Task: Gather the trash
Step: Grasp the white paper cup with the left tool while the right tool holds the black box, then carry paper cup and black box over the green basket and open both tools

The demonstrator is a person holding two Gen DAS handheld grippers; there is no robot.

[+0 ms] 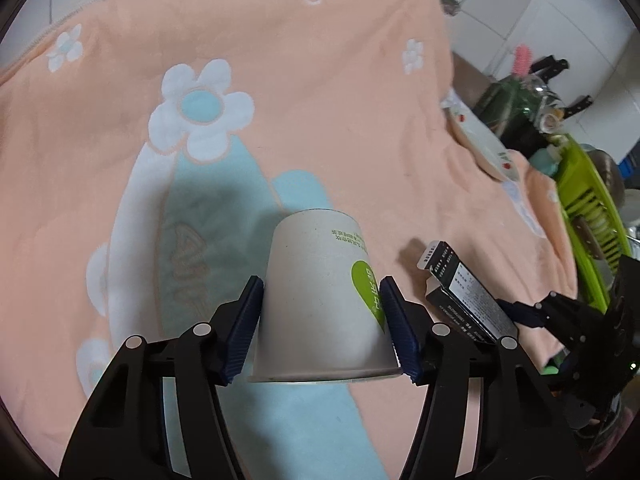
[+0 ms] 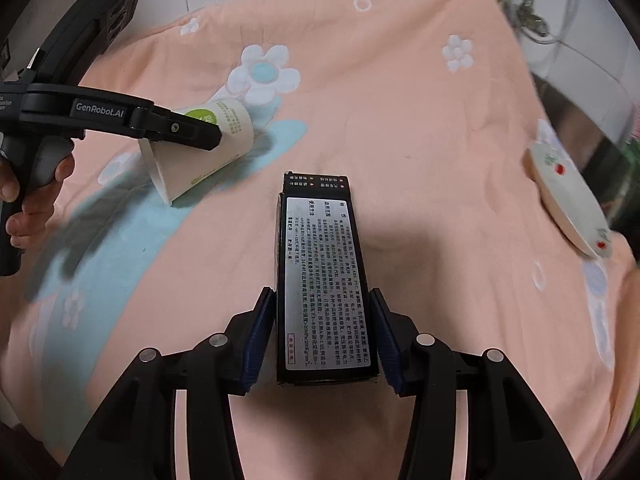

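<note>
On peach blanket (image 2: 420,128): dish (image 2: 568,200) right, green rack (image 1: 592,220) beyond.

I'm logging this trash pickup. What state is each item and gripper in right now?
Paper cup: on its side, clamped between the left gripper's pads.
Black box: lying flat, end flap open, held between the right gripper's pads.
Left gripper: shut on the cup.
Right gripper: shut on the box.
Plate: resting on the blanket's edge.
</note>
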